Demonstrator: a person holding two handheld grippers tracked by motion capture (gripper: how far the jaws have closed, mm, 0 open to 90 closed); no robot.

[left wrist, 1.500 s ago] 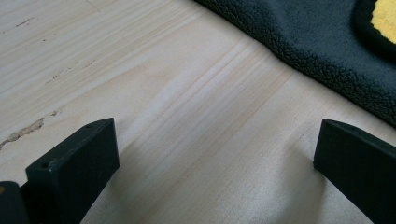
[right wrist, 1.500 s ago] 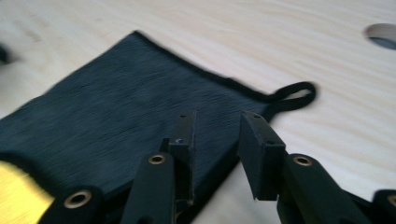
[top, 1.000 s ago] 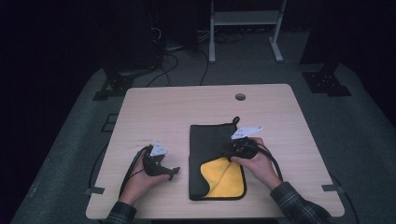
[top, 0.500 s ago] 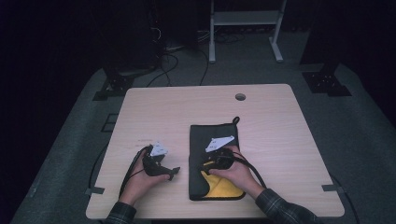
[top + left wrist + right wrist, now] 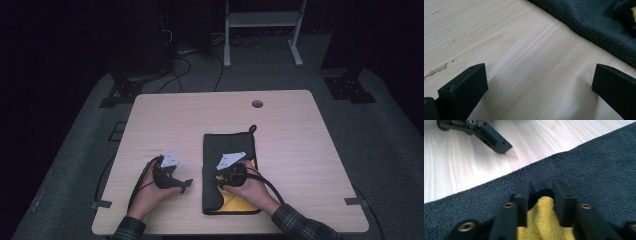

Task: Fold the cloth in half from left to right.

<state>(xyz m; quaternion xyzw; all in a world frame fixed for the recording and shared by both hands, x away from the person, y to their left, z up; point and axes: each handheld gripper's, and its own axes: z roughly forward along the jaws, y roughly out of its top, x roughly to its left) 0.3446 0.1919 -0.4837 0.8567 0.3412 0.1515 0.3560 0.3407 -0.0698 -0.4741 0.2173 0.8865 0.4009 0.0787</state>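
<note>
While my right fingers (image 5: 540, 195) are closing on the yellow fold of the dark towel (image 5: 227, 150) near the surface's (image 5: 300, 150) front edge, my left fingers (image 5: 539, 82) are resting spread, empty; folding is progressing.

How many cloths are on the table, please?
1: a dark grey cloth with a yellow inner side lies at the table's near middle, partly under the right gripper.

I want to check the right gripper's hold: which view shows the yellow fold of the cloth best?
The right gripper view: the yellow fold sits bunched between the closing jaws of the right gripper. The high view shows a small yellow patch beside the hand; the left gripper view catches a corner sliver.
</note>
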